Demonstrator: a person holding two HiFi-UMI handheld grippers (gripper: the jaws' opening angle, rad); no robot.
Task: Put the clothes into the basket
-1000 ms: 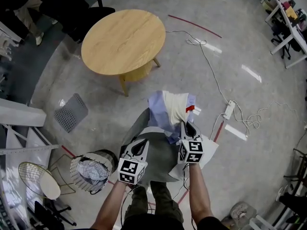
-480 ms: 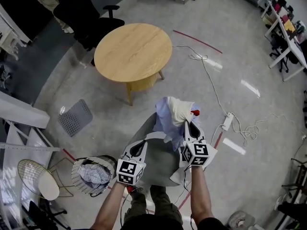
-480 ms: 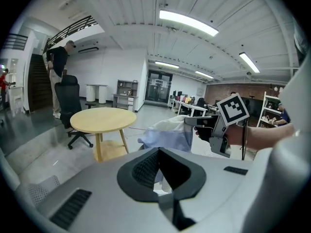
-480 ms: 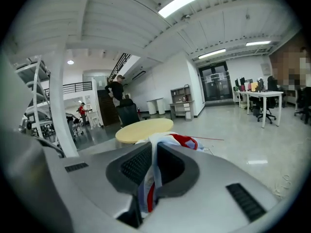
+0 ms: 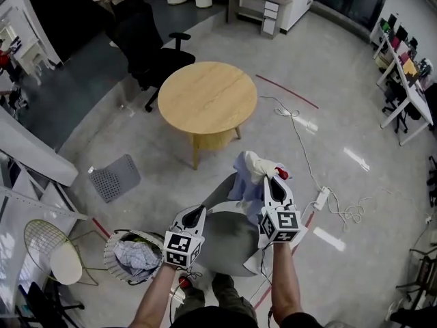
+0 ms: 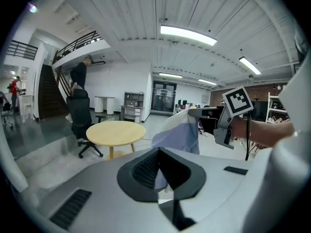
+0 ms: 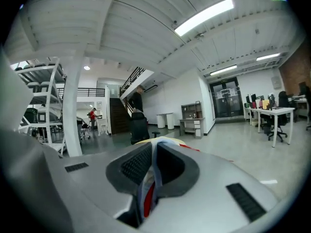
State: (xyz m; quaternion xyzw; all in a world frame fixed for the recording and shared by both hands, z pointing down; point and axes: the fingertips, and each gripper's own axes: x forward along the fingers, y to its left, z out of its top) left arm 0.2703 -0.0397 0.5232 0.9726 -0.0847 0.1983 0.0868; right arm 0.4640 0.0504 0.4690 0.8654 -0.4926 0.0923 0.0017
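A garment point(image 5: 247, 173) of pale blue, cream and red cloth hangs bunched from my right gripper point(image 5: 272, 178), which is shut on it; its folds show between the jaws in the right gripper view point(image 7: 148, 188). A grey stretch of cloth point(image 5: 229, 234) sags from there toward my left gripper point(image 5: 196, 212). That gripper point(image 6: 158, 152) is shut with a pale sliver of the garment point(image 6: 182, 132) pinched at its jaws. The round wire basket point(image 5: 113, 251) stands on the floor at lower left, left of my left gripper, with crumpled clothes inside.
A round wooden table point(image 5: 208, 101) stands ahead, with a black office chair point(image 5: 153, 46) behind it. A cable and power strip point(image 5: 321, 197) lie on the floor to the right. A grey perforated panel point(image 5: 113, 176) and a wire fan guard point(image 5: 48, 251) lie at left.
Both grippers have risen, carrying the garment up off the floor. The cloth now hangs more bunched under the right gripper. The basket has not moved.
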